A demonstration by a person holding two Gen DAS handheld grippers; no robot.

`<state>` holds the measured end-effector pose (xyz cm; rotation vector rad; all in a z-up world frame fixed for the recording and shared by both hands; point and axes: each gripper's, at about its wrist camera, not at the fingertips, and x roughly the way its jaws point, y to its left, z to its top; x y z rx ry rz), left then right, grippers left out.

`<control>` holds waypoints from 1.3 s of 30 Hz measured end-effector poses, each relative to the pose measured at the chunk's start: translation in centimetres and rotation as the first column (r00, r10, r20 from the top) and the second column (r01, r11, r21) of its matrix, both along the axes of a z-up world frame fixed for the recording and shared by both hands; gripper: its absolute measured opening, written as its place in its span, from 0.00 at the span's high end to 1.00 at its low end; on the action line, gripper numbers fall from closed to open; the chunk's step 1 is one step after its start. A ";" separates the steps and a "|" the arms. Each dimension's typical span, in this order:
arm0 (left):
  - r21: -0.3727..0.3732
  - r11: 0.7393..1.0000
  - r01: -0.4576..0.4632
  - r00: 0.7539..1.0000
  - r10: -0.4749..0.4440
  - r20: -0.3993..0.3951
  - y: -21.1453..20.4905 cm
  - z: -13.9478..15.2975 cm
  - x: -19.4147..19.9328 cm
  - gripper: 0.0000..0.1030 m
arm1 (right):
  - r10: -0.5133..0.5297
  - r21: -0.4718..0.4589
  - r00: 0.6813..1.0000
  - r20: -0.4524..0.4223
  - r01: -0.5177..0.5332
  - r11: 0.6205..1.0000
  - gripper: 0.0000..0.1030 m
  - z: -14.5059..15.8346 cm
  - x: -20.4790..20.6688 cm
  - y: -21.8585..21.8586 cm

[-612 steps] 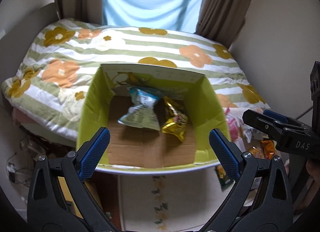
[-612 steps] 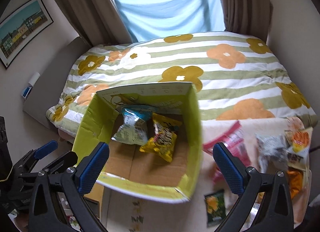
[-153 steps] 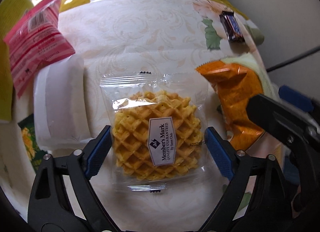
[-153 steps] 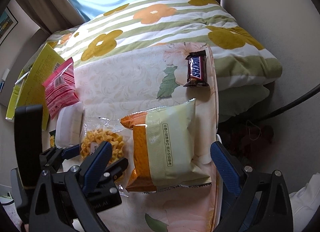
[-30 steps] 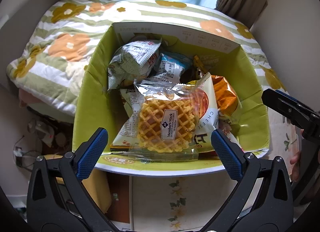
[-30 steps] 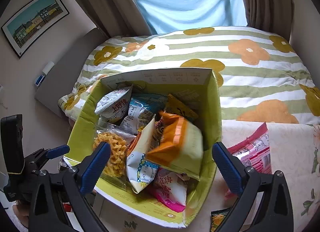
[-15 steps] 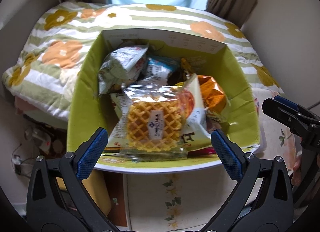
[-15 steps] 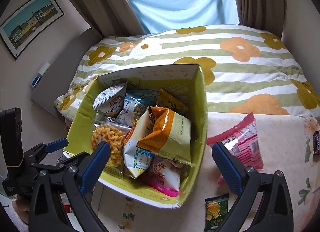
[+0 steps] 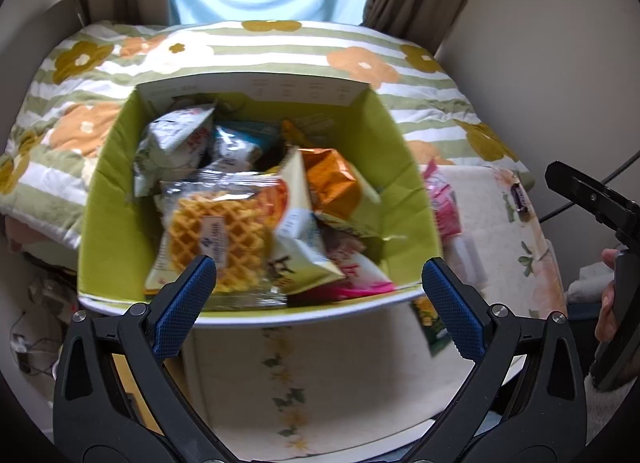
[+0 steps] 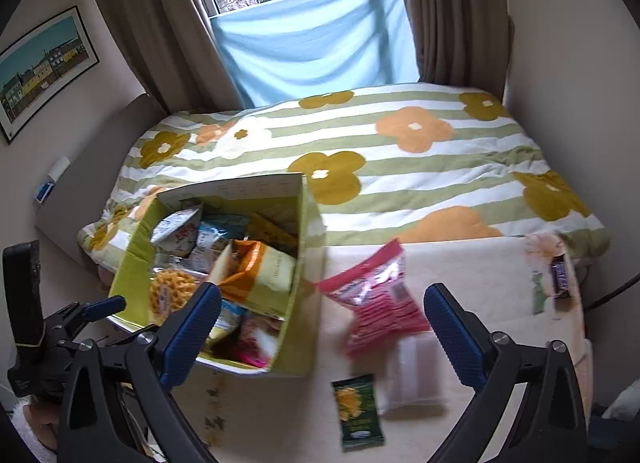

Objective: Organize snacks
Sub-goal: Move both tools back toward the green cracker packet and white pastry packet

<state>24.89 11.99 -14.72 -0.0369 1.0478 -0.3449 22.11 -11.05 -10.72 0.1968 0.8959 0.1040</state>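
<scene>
Fingers of my right gripper (image 10: 322, 327) stood spread and empty above the pink crinkly snack packet (image 10: 378, 295) on the cream cloth; my left gripper (image 9: 318, 303) hung equally wide and bare before the green cardboard box (image 9: 104, 199). Gathering seemed mid-way: next I judged to drop onto that packet. The box held the clear-wrapped waffle (image 9: 218, 227), an orange bag (image 9: 332, 183) and others.

Waffle pack (image 9: 218, 233) in box (image 9: 256, 313); pink packet (image 10: 378, 303) right of box.
</scene>
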 end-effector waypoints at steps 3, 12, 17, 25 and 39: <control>0.006 1.000 -0.007 1.000 0.007 0.011 -1.6 0.1 -1.0 0.01 | -0.007 -0.036 1.000 0.007 0.007 0.999 0.02 0.2 -0.6 -1.6; 0.027 0.994 -0.109 0.994 0.109 0.004 -6.6 -0.2 -4.3 0.01 | 0.070 -0.027 0.997 -0.024 -0.071 0.997 0.02 -1.5 -1.2 -7.0; 0.041 0.986 -0.162 0.987 0.162 -0.007 -9.9 -1.1 -6.3 0.01 | 0.122 -0.004 0.992 -0.045 -0.122 0.993 0.02 -2.8 -1.6 -10.0; 0.057 0.964 -0.259 0.962 0.263 -0.080 -14.4 -6.4 -8.9 0.01 | 0.171 -0.008 0.983 -0.070 -0.172 0.985 0.02 -6.1 -1.0 -12.4; 0.086 0.965 -0.246 0.957 0.256 -0.136 -18.8 -17.3 -9.2 0.26 | 0.216 -0.017 0.967 -0.136 -0.220 0.975 0.02 -14.8 0.0 -10.9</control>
